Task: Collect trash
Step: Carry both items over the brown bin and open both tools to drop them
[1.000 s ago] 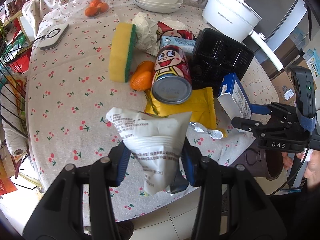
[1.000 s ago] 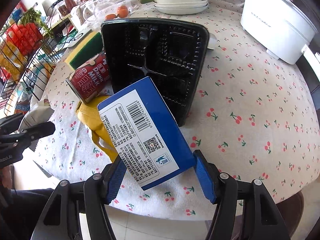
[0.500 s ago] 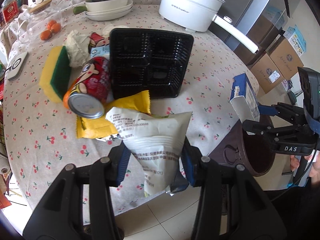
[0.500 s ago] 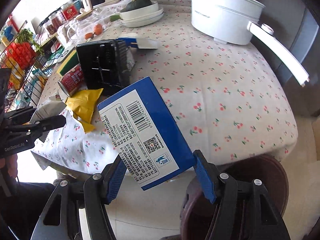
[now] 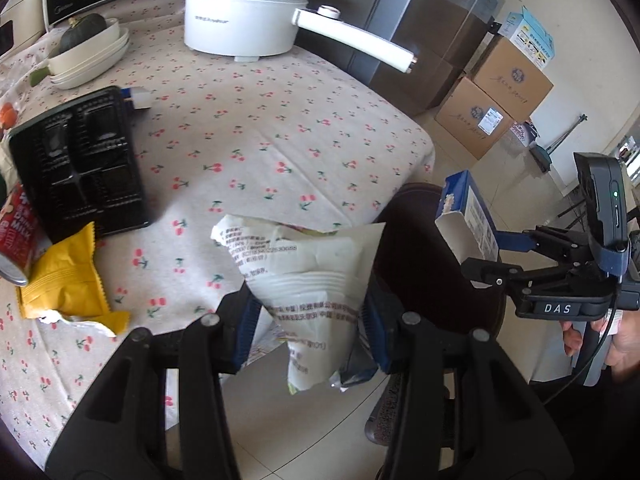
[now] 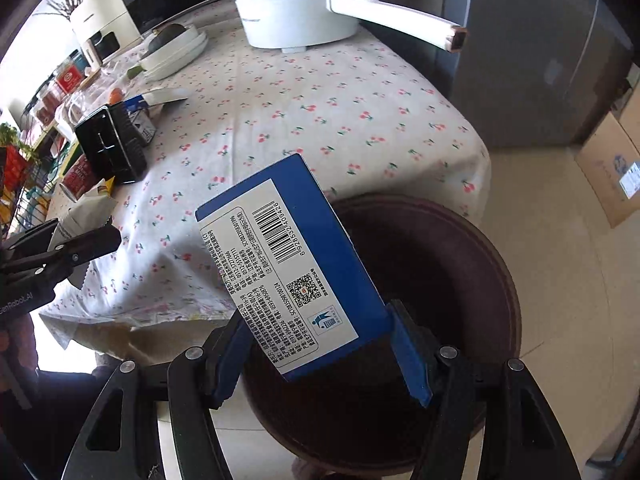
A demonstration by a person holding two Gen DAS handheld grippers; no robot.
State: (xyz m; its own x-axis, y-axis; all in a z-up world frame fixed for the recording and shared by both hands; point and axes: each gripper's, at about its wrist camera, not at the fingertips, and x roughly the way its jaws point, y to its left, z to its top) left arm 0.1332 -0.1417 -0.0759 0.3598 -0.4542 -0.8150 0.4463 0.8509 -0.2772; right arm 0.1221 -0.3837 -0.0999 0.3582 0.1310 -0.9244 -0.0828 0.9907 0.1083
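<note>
My left gripper (image 5: 310, 330) is shut on a white crumpled snack bag (image 5: 308, 276), held just past the table's corner, beside the dark brown bin (image 5: 424, 264). Over that bin (image 6: 460, 264) my right gripper (image 6: 320, 350) is shut on a blue carton (image 6: 288, 256) with a barcode label. The left wrist view also shows the carton (image 5: 468, 216) at the right, above the bin's mouth. Left on the cloth lie a yellow wrapper (image 5: 64, 284), a black plastic tray (image 5: 76, 160), a red drink can (image 5: 16, 236) and a small blue-and-white pack (image 6: 140, 120).
A white electric pot (image 5: 248, 4) with a long handle stands at the table's back, stacked dishes holding a green squash (image 5: 84, 48) to its left. Cardboard boxes (image 5: 496, 100) and a grey fridge (image 6: 540, 52) stand beyond the table. The bin sits on a tiled floor.
Both grippers swung right, off the cluttered part of the table to its corner, each keeping its item. The bin came into view, and the blue carton now hangs over it.
</note>
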